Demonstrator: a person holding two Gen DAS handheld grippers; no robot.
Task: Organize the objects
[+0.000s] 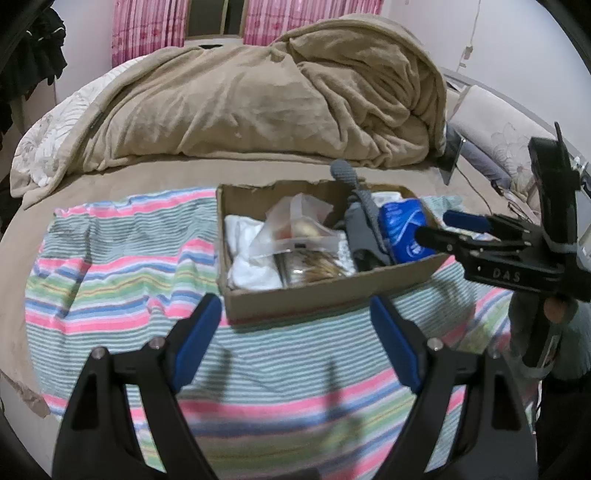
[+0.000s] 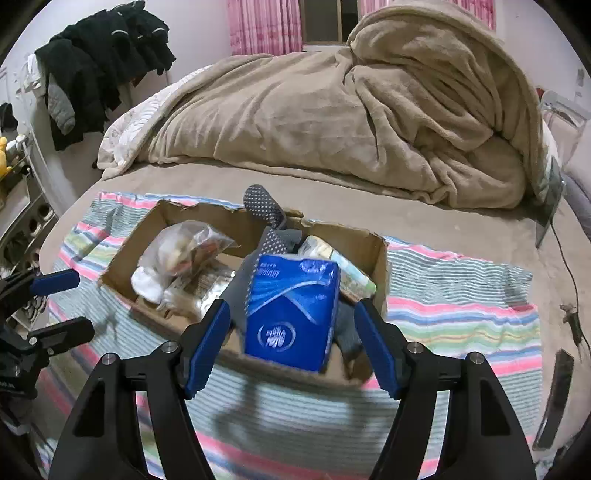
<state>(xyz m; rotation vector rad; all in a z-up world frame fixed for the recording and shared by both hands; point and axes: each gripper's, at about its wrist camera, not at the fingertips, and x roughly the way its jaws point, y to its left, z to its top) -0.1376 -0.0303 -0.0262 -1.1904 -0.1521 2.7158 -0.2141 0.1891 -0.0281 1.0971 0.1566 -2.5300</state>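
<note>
A cardboard box (image 1: 314, 299) (image 2: 122, 264) sits on a striped towel (image 1: 110, 280) (image 2: 461, 295) on the bed. It holds a blue tissue pack (image 1: 404, 229) (image 2: 291, 314), a grey dotted sock (image 1: 354, 192) (image 2: 264, 206), a clear plastic bag (image 1: 295, 229) (image 2: 184, 243) and white cloth (image 1: 247, 254). My left gripper (image 1: 295, 347) is open and empty, in front of the box. My right gripper (image 2: 293, 343) is open just before the tissue pack, which leans at the box's near right corner; it also shows in the left wrist view (image 1: 439, 229).
A beige blanket (image 1: 277, 96) (image 2: 351, 110) is heaped on the bed behind the box. Dark clothes (image 2: 107, 62) hang at the left wall. A tablet (image 2: 552, 199) and a cable (image 2: 570, 273) lie at the bed's right. Pink curtains (image 1: 147, 29) hang behind.
</note>
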